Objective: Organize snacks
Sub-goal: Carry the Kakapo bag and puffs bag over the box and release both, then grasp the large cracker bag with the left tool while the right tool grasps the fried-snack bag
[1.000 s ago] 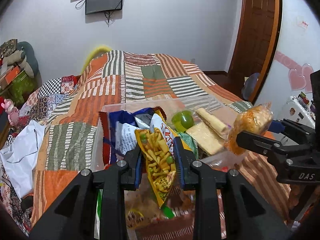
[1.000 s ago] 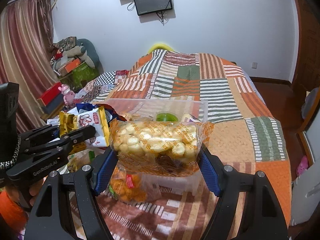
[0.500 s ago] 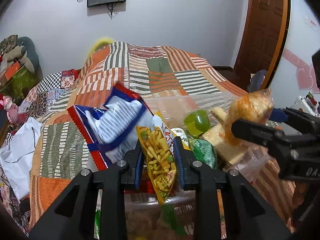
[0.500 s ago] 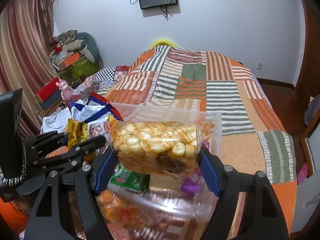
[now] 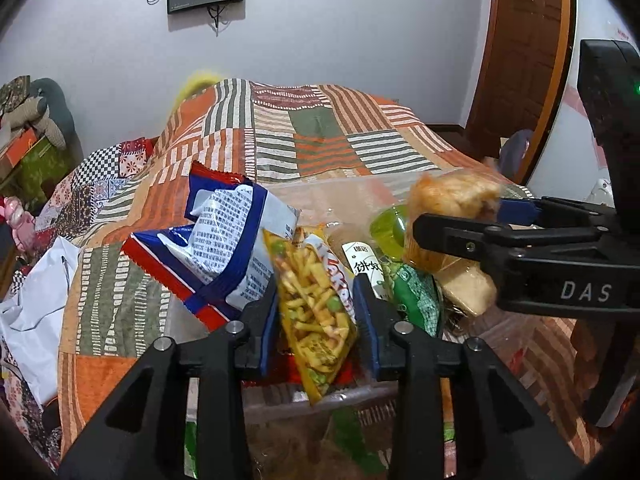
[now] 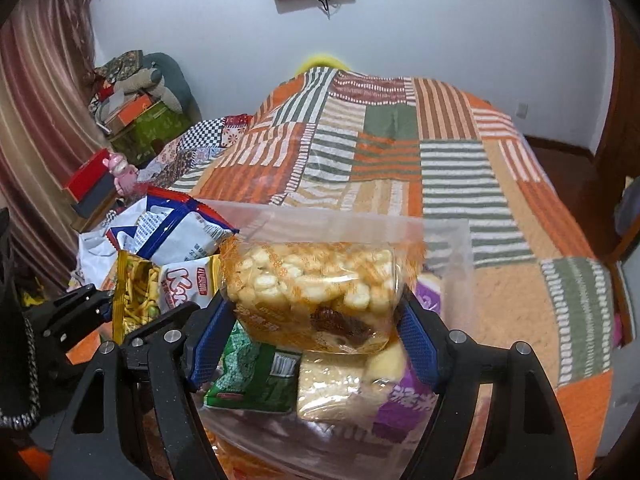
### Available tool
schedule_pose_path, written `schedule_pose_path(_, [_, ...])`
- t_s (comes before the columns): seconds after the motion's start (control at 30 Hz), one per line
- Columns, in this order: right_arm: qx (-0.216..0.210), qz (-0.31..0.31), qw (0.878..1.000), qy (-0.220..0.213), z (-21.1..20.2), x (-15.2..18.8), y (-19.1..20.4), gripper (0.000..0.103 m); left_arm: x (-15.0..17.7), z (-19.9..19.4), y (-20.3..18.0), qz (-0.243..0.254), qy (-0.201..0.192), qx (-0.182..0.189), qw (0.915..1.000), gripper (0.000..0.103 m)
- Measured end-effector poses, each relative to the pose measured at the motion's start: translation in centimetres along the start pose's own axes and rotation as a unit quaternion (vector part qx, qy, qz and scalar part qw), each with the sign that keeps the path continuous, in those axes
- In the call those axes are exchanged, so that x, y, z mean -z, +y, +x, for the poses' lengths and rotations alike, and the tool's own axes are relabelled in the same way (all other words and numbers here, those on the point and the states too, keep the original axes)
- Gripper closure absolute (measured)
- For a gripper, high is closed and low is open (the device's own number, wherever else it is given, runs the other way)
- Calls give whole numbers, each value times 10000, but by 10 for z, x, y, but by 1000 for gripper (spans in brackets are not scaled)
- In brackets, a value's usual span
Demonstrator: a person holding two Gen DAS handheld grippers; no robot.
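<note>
Yellow stick-snack bag (image 5: 316, 312) | left tool (image 5: 316, 316) opening | over clear bin (image 6: 360, 220)

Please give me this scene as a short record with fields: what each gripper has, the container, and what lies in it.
left gripper: jaws opening, yellow bag of stick snacks between them
right gripper: jaws closed on clear bag of pale puffed snacks
container: clear plastic box on striped patchwork bedspread
in box: green packet, blue-and-white bag
position: both bags above the box
</note>
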State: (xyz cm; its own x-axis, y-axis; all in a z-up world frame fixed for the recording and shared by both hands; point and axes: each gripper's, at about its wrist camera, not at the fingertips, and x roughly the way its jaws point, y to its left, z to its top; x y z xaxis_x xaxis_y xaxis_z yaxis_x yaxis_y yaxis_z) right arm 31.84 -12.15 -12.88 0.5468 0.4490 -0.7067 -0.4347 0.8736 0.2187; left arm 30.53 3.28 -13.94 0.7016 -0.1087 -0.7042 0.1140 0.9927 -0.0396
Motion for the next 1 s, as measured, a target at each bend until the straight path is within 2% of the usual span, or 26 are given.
schedule_pose_path(0.3, [19, -162, 9998, -99, -16, 3, 6, 28, 5, -20, -6, 60, -159, -68, 9998, 47])
schedule_pose_path(0.67, [17, -375, 9984, -429, -51, 14, 17, 28, 10, -62, -4, -138, -354, 23, 9993, 43])
schedule_pose_path(0.87, [-16, -454, 9972, -589, -69, 23, 26, 26, 15, -81, -4, -94, -405, -72, 9991, 43])
schedule_pose_path(1.0, [-32, -495, 9967, -645, -77, 31, 33, 25, 22, -95, -5, -94, -432, -169, 9989, 38])
